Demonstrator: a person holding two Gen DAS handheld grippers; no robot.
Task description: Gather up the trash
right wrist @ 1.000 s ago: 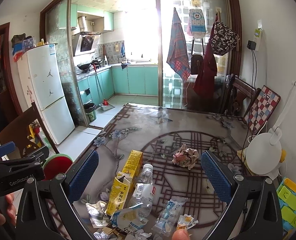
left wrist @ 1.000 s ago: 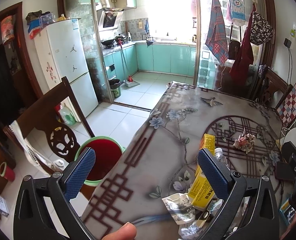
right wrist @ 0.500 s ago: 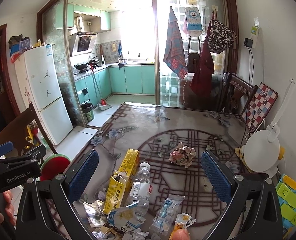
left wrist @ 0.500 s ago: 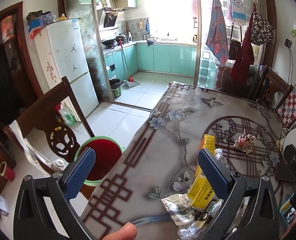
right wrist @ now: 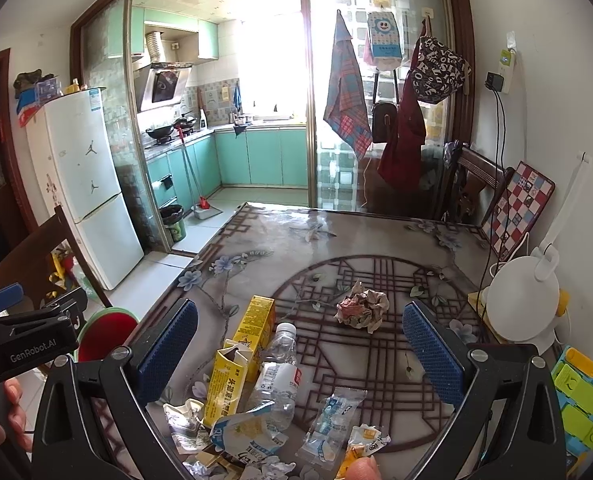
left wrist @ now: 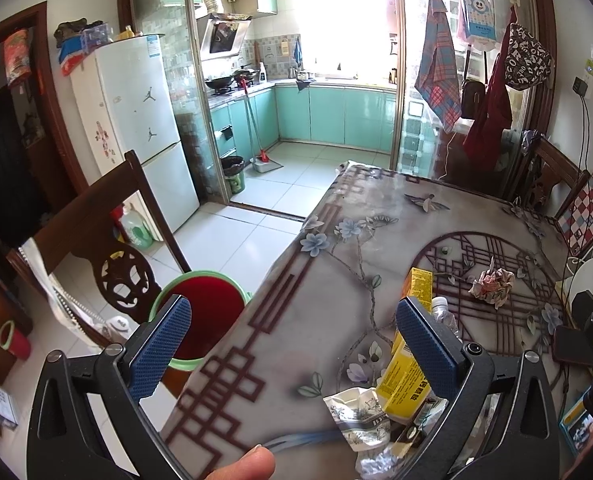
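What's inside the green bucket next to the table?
The green bucket shows only a dark red inside. The table edge and the left gripper cover its lower part, so the bottom stays hidden.

Home dining area opening onto a kitchen. Centre: patterned table [right wrist: 376, 240]; left: white fridge [right wrist: 84, 184]; upper centre: teal cabinets [right wrist: 264, 156], range hood [right wrist: 164, 84]; right: hung aprons/bags [right wrist: 416, 120], wooden chair [left wrist: 96, 240].

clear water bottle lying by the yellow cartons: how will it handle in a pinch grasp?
The clear plastic bottle looks empty and dented, so probably very light and likely to crumple under the pads. It lies on its side on the glossy table cover, so a nudge may roll or skid it. Its smooth wall may slip.
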